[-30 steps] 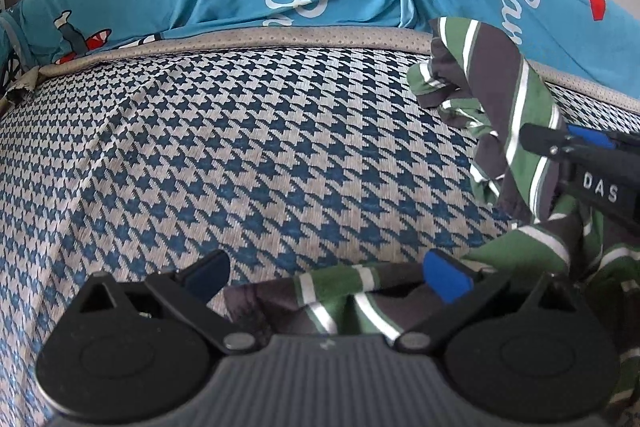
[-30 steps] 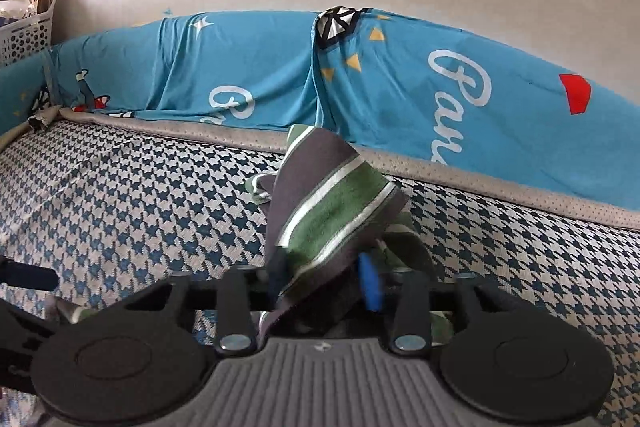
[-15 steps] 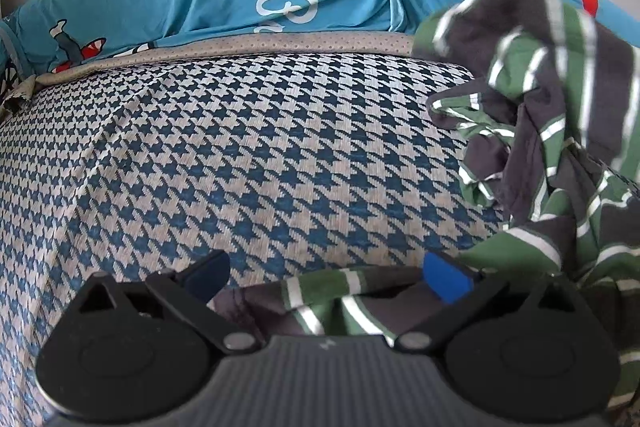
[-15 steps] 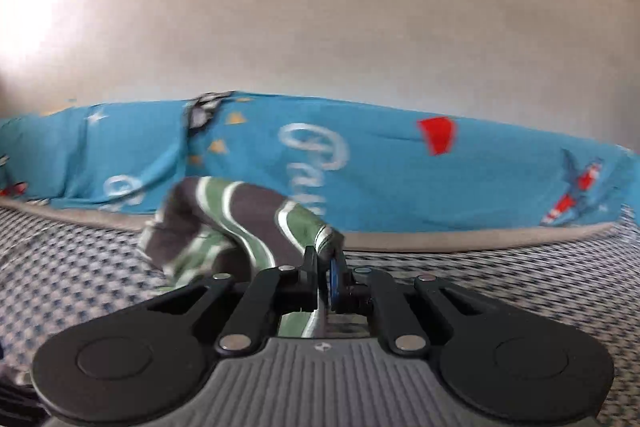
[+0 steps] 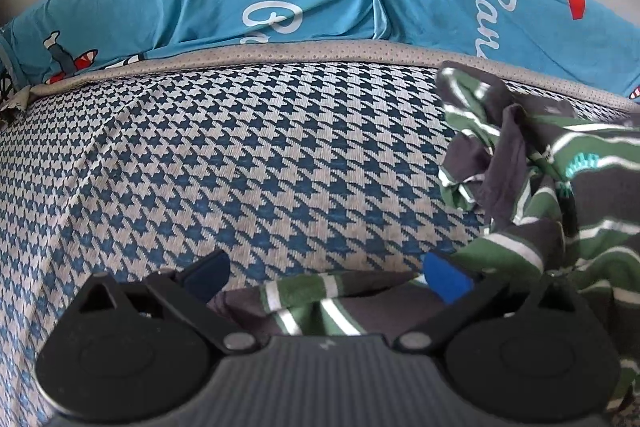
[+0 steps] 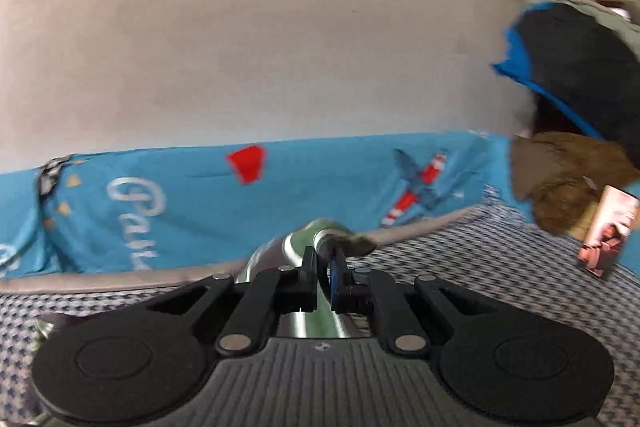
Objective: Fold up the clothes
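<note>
Striped green-and-grey cloth, the shirt (image 5: 560, 187), lies rumpled at the right of the bed (image 5: 240, 155), so we judge the folding barely begun: no flat panel, no crease, nothing stacked. Our right hand-held gripper (image 6: 322, 273) is pressed together on a bunched edge of the shirt and holds it above the bed, while our left hand-held gripper (image 5: 324, 273) stands spread over another edge that lies between its fingers, unpinched. We still have to spread the shirt flat, then fold it.
</note>
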The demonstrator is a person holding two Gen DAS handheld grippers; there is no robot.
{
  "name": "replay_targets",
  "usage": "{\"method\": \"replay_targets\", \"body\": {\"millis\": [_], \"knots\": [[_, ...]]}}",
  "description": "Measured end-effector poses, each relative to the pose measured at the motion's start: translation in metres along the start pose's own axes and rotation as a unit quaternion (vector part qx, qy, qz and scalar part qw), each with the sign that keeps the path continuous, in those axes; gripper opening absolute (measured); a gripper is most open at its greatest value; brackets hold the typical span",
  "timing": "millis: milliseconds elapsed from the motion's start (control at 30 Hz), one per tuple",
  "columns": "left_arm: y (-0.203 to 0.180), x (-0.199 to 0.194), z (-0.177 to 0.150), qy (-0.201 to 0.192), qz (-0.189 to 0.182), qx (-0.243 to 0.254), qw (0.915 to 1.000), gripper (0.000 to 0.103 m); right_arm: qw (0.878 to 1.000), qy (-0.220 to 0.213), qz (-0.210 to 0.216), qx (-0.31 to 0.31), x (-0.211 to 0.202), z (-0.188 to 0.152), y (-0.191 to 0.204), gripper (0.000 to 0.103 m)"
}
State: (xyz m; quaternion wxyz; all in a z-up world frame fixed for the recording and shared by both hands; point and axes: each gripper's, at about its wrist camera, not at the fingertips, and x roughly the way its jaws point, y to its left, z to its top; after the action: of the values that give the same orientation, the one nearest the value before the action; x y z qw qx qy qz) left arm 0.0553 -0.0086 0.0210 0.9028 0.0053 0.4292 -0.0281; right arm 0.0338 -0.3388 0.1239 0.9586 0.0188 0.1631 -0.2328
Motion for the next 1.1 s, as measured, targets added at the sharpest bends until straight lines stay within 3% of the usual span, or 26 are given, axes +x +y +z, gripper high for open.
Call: {"method": "replay_targets", "body": {"millis": [67,100,167,333,533,667,800,900,1100], "knots": [[-0.001,-0.005,-0.003,-0.002,0.0,0.002,1.0,0.103,0.999,0.007,-0.03,0.012,0.002,0.001,-0.012,0.012],[0.0,-0.008,-0.005,-0.002,-0.001,0.003,1.0,0.103,0.999,0.01,-0.038,0.016,0.002,0.002,-0.015,0.024],[-0.002,-0.007,-0.006,-0.002,-0.002,0.006,1.0,0.103,0.999,0.013,-0.039,0.023,0.001,0.003,-0.02,0.036],[-0.005,-0.005,-0.009,0.003,-0.003,0.014,0.9999,0.103,0.999,0.027,0.031,0.018,-0.001,0.001,-0.008,0.039],[-0.01,-0.003,-0.017,0.015,-0.01,0.029,0.9994,0.103,0.988,0.06,0.139,-0.007,-0.006,-0.013,0.034,0.043],[-0.013,-0.002,-0.025,0.021,-0.016,0.045,0.9986,0.103,0.969,0.088,0.231,-0.025,-0.009,-0.024,0.065,0.044],[-0.014,-0.004,-0.032,0.031,-0.024,0.052,0.9979,0.103,0.939,0.13,0.315,-0.045,-0.009,-0.038,0.1,0.045],[-0.011,-0.007,-0.035,0.037,-0.034,0.043,0.9978,0.103,0.919,0.168,0.352,-0.058,-0.005,-0.051,0.124,0.046],[-0.006,-0.011,-0.038,0.036,-0.045,0.048,0.9972,0.103,0.91,0.193,0.361,-0.063,-0.001,-0.068,0.153,0.046]]}}
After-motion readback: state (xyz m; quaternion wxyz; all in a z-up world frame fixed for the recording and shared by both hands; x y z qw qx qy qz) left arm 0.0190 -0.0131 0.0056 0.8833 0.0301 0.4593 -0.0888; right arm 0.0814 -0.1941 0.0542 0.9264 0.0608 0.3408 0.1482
